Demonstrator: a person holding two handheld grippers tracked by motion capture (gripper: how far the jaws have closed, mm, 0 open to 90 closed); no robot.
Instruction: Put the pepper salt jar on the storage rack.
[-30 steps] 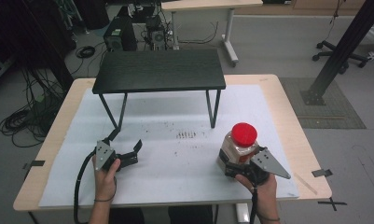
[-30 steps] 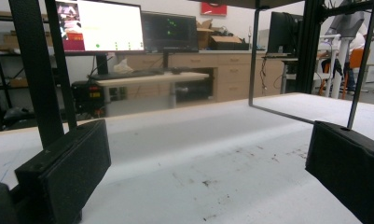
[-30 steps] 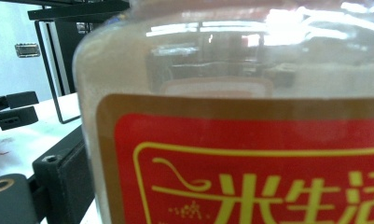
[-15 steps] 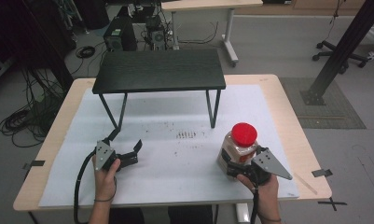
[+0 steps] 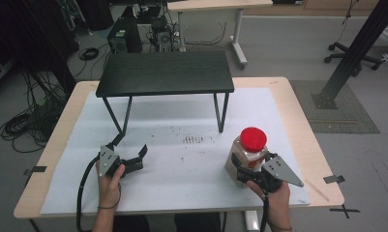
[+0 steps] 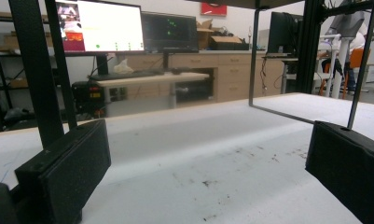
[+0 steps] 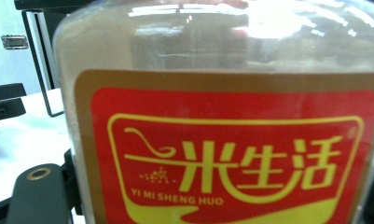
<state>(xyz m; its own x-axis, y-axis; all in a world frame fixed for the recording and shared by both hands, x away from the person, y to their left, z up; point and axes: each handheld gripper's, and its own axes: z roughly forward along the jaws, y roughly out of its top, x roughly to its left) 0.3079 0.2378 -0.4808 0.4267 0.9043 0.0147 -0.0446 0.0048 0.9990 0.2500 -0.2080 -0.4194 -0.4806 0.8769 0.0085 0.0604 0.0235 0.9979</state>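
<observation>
right gripper (image 5: 245,170) clamped low on red-lidded jar (image 5: 246,153), right-front of black shelf (image 5: 165,73) | left gripper (image 5: 133,155) jaws apart, empty | risk: tall jar tips; low grip could slip

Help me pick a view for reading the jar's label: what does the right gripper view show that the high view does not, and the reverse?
The right gripper view gives the jar's red and gold label up close, with "YI MI SHENG HUO" readable. The high view gives the layout instead: the jar's red lid, the black stand behind it, the white mat, and the left gripper with its jaws apart, holding nothing. Both show the same clear jar with pale contents, held at the right gripper, and part of the stand.
</observation>
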